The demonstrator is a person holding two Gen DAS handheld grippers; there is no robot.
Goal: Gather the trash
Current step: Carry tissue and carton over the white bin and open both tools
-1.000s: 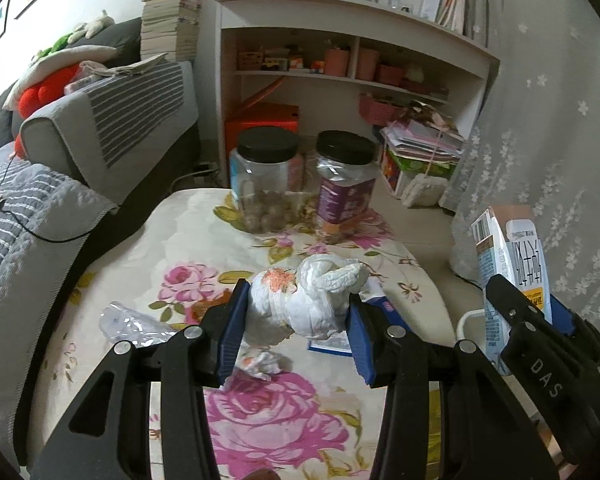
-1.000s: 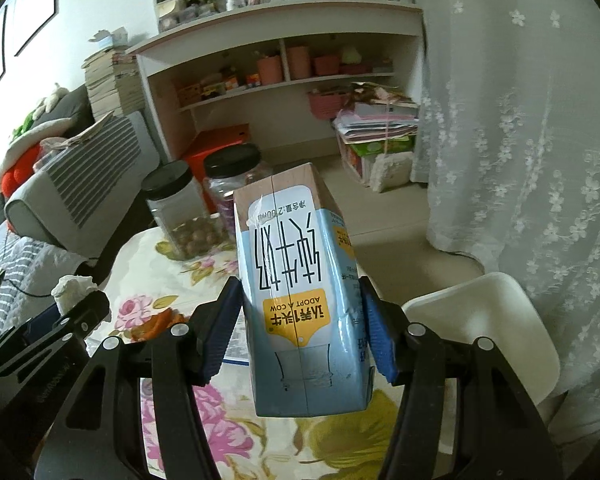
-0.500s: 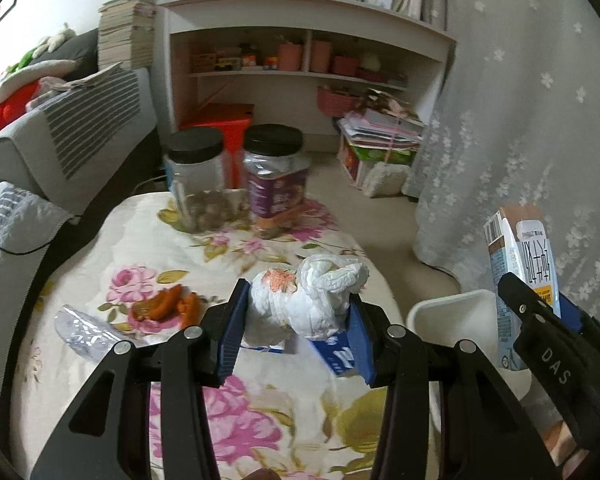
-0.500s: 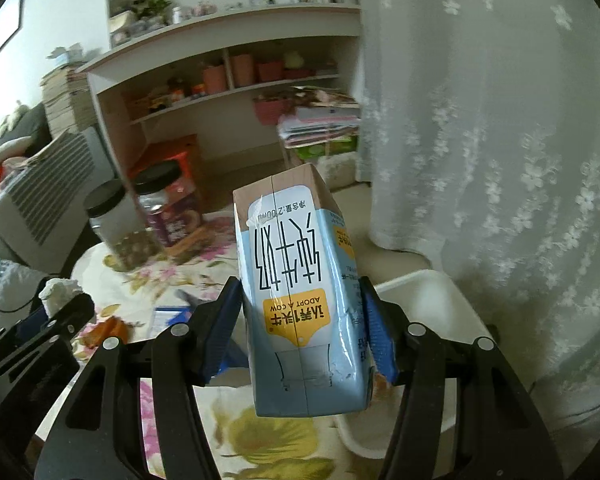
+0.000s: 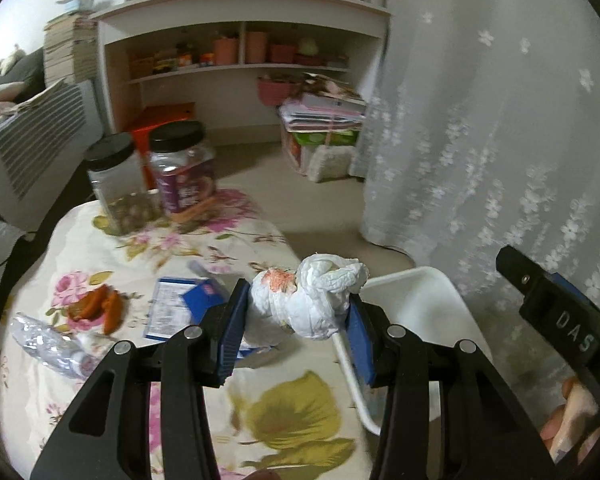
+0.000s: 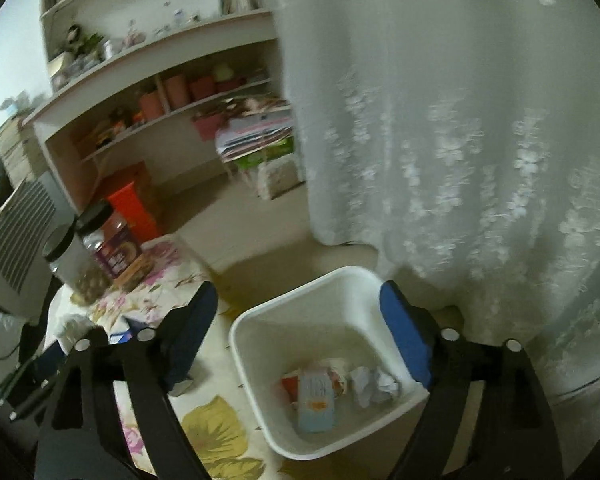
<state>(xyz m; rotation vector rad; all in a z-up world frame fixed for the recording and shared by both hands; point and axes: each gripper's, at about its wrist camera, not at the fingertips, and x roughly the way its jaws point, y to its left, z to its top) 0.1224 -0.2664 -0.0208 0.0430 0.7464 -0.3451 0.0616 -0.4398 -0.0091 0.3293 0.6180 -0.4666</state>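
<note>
The left claw pinched a crumpled tissue wad across its middle, beside the white bin; soft and light, it likely squashed easily. The right claw hung spread and empty over the bin.

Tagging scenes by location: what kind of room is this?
Most likely a home living room: a striped-cover sofa, an open shelf unit with pots and books, a lace curtain, and a floral-cloth table beside a white bin.
</note>
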